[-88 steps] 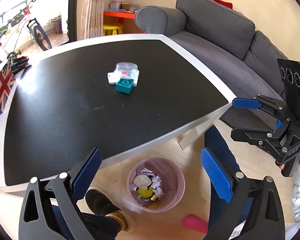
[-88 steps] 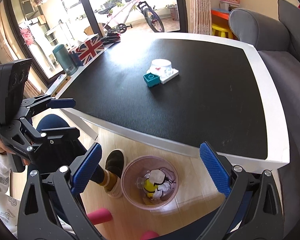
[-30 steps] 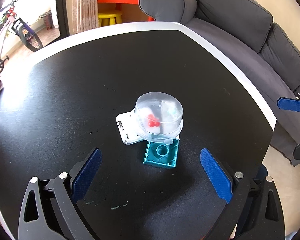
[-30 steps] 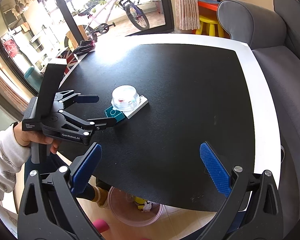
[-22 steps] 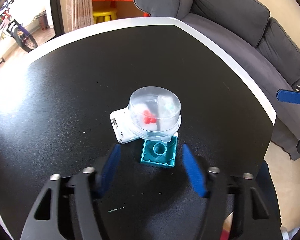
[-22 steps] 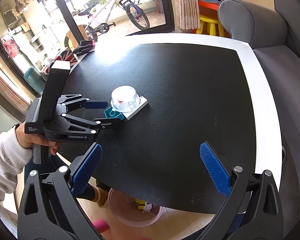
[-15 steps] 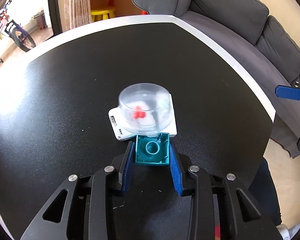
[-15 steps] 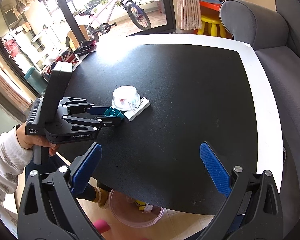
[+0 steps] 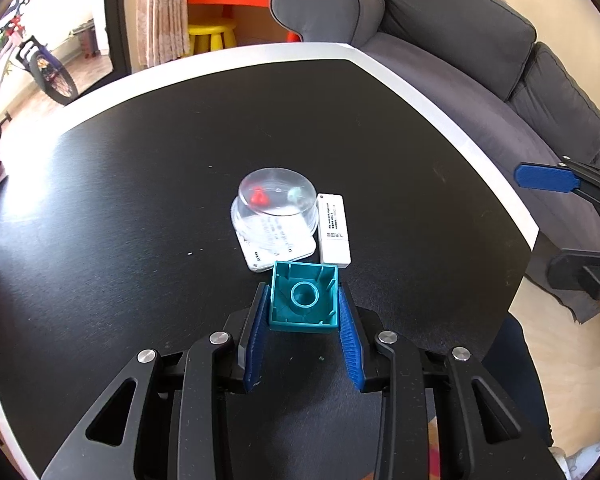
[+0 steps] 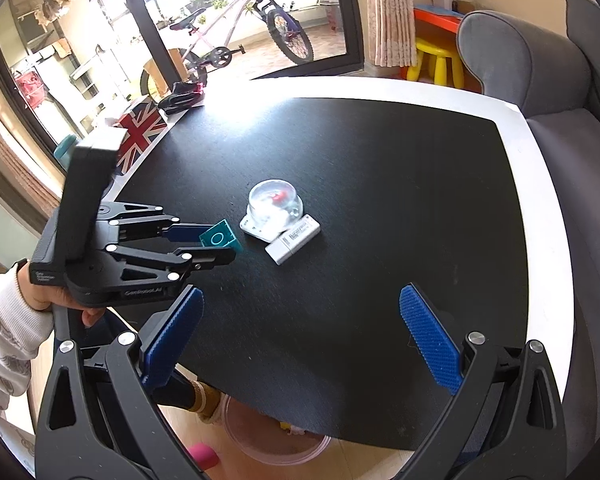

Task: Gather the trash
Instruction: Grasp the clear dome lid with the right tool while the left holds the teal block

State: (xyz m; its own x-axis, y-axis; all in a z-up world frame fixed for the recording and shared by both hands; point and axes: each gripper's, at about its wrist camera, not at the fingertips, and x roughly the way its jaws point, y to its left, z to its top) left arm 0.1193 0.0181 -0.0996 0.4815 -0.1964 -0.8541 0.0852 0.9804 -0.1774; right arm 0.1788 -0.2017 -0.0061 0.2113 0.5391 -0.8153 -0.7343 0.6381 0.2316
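Observation:
My left gripper [image 9: 303, 300] is shut on a teal toy brick [image 9: 304, 297], its hollow underside facing the camera, just above the black table top [image 9: 140, 220]. In the right wrist view the same left gripper [image 10: 216, 246] holds the teal brick [image 10: 219, 237]. Just beyond it lie a clear plastic cup [image 9: 276, 200] upside down on a white card [image 9: 278, 250], and a white stick-shaped device [image 9: 334, 228]. My right gripper [image 10: 300, 332] stands open over the table's near edge, nothing between its fingers. A pink trash bin [image 10: 268, 444] sits on the floor below that edge.
A grey sofa [image 9: 480, 52] runs along the table's right side. A Union Jack box [image 10: 138, 128] and a dark item [image 10: 180, 98] sit at the table's far left edge. A yellow stool [image 9: 212, 36] and a bicycle [image 10: 240, 12] stand farther off.
My left gripper closed on the teal brick and lifted it slightly off the table. The clear cup and card shifted, and the white stick now lies separate beside them. The right gripper drifted slightly.

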